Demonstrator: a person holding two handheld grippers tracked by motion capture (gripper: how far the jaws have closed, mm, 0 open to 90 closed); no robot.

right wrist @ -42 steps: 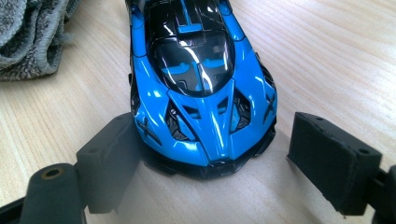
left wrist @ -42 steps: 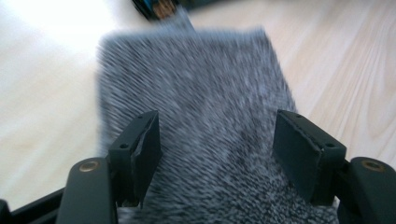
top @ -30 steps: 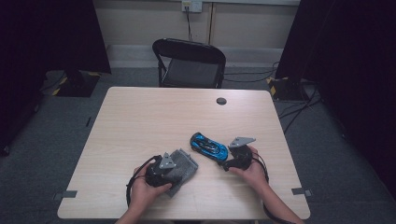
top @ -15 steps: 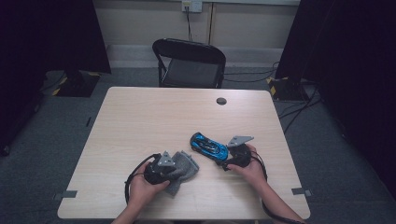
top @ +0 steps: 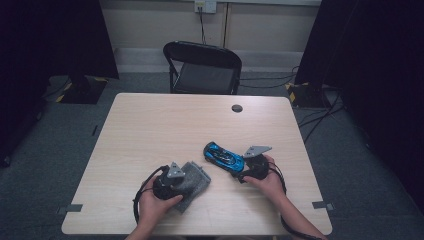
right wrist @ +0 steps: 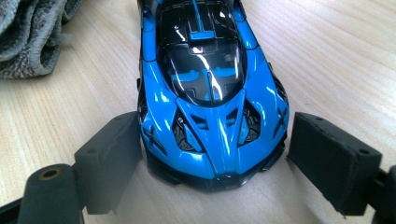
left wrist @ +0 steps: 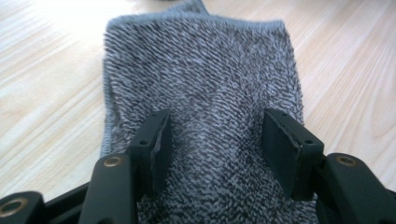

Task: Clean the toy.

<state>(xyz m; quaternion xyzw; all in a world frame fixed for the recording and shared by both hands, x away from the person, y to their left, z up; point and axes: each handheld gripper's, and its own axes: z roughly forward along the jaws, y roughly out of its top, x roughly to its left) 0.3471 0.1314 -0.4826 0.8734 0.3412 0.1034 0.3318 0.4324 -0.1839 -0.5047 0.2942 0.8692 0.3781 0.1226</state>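
A grey terry cloth (top: 194, 181) (left wrist: 201, 74) lies folded on the table's near side. My left gripper (top: 186, 178) (left wrist: 212, 135) rests on top of it. Its jaws have just been opening and now stand apart, with flat cloth between the pads and no fold pinched. To the right sits a blue and black toy car (top: 223, 156) (right wrist: 201, 70) with its wheels on the wood. My right gripper (top: 240, 169) (right wrist: 215, 154) reaches it from the near right, and its pads lie against both flanks of the car's near end.
The light wooden table (top: 175, 120) has bare room across its far half. A small black disc (top: 237, 108) sits near the far edge. A black folding chair (top: 202, 67) stands behind the table. Cables trail from both grippers toward the near edge.
Both hands have kept their places. The cloth's outline under the left gripper has shifted a little. The car has not moved.
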